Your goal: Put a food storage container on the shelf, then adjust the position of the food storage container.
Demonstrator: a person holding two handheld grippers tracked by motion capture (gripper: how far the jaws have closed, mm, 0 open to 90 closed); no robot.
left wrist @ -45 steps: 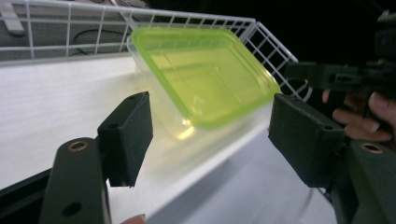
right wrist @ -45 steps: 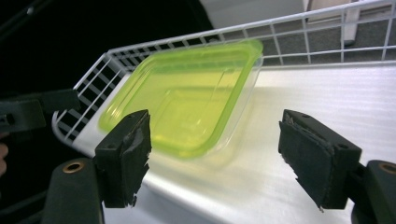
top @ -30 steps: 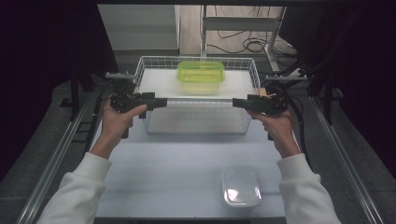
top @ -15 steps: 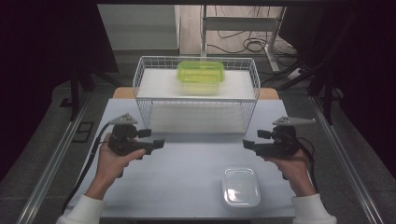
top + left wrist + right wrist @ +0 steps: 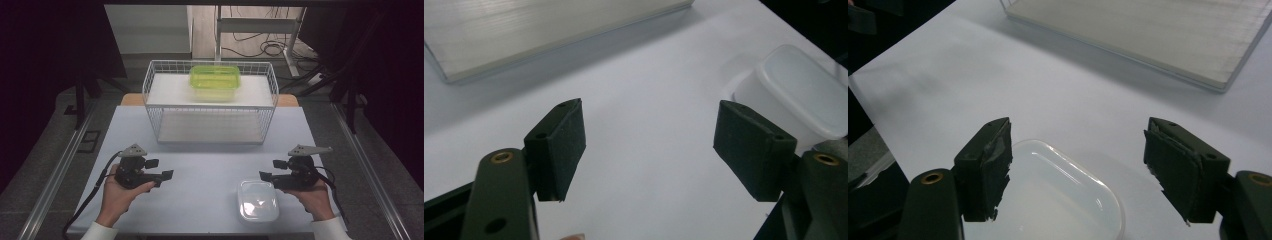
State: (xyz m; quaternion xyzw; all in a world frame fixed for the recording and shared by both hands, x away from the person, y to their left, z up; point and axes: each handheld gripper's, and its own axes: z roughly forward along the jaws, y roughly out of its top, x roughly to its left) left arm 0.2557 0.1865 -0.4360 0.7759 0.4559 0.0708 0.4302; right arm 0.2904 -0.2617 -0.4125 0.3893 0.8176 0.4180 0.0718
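Two tools held low over the white tabletop (image 5: pixel 210 185), both spread wide, nothing between jaws. Left tool (image 5: pixel 167 175) points right, right tool (image 5: pixel 262 175) points left, well apart. Translucent white plastic container (image 5: pixel 257 201) with rounded corners and a smooth, glossy lid sits near the front edge, just beside the right tool; long axis runs front to back. White wire basket (image 5: pixel 210 102), rectangular with a grid mesh, stands at the back of the tabletop, long axis left to right. Green translucent lidded container (image 5: pixel 215 82) rests on its upper white shelf, long axis left to right. Black jaw pads (image 5: pixel 993 167) on the right tool look frayed.
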